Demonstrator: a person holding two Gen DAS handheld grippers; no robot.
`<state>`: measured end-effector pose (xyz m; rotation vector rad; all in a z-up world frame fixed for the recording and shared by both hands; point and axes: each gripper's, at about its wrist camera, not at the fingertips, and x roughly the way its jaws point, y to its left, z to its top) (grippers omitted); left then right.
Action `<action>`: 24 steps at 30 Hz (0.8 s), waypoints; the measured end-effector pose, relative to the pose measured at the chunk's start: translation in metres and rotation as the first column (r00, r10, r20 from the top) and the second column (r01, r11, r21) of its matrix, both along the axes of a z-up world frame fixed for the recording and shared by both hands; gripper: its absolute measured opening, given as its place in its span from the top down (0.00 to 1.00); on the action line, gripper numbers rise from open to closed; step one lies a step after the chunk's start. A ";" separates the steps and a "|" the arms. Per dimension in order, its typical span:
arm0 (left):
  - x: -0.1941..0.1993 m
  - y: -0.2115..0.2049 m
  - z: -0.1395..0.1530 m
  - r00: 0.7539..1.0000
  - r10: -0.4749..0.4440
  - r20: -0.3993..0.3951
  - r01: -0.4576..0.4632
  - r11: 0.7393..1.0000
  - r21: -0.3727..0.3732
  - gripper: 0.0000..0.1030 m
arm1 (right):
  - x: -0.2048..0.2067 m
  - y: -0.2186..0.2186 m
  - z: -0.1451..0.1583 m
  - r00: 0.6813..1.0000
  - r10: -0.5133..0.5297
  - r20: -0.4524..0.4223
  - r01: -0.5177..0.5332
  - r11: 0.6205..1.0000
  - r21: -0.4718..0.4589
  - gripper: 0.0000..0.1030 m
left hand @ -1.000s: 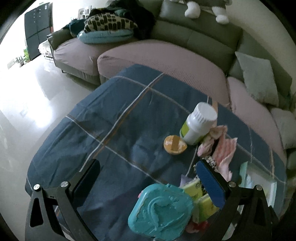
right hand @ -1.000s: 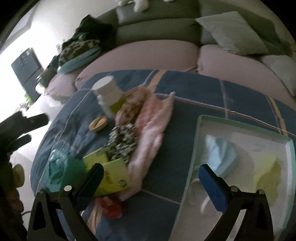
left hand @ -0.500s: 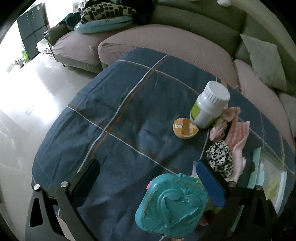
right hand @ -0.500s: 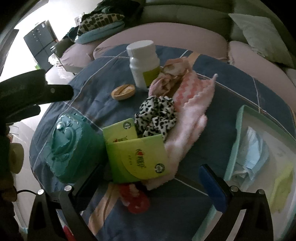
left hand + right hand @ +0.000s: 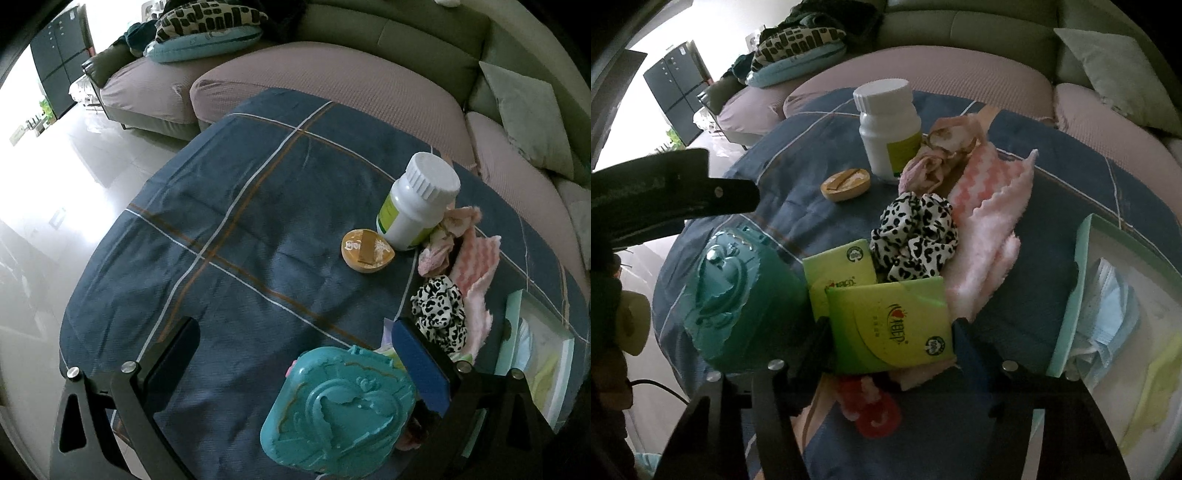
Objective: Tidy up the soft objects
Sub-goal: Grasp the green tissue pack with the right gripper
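Right gripper [image 5: 892, 334] closing on a tissue pack.
My right jaws have just narrowed onto the front green tissue pack [image 5: 890, 328], beside the teal case [image 5: 738, 295] on the blue cloth [image 5: 240, 229]. My left gripper [image 5: 295, 350] is spread, empty.

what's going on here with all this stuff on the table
A person holds a gripper in each hand over a table with a blue plaid cloth. The right gripper has just been closing, its jaws now on either side of the nearer green tissue pack. The left gripper hangs open beside a teal case. A leopard scrunchie and a pink cloth wait; the tray already holds a face mask.
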<state>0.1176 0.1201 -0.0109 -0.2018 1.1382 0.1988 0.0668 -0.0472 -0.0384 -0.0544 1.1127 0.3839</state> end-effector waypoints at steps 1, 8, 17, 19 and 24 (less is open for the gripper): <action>0.000 0.000 0.000 1.000 0.000 0.000 0.000 1.000 0.000 0.00 | 0.000 -0.001 0.000 1.000 -0.002 0.001 0.002 1.000 0.004 0.34; 0.001 -0.003 0.000 1.000 -0.001 0.001 0.001 1.000 0.009 0.00 | 0.002 -0.013 0.005 0.999 -0.041 0.005 0.041 0.999 0.030 0.34; 0.001 -0.006 0.003 1.000 -0.011 0.008 0.011 1.000 0.013 0.00 | 0.006 -0.036 0.011 0.994 -0.113 0.013 0.112 0.992 0.059 0.34; 0.002 -0.007 0.003 1.000 -0.015 0.008 0.015 1.000 0.014 0.00 | 0.006 -0.040 0.013 0.992 -0.124 0.018 0.123 0.990 0.064 0.34; 0.003 -0.009 0.003 1.000 -0.017 0.008 0.016 1.000 0.012 0.00 | 0.009 -0.057 0.015 0.985 -0.170 0.018 0.169 0.983 0.070 0.34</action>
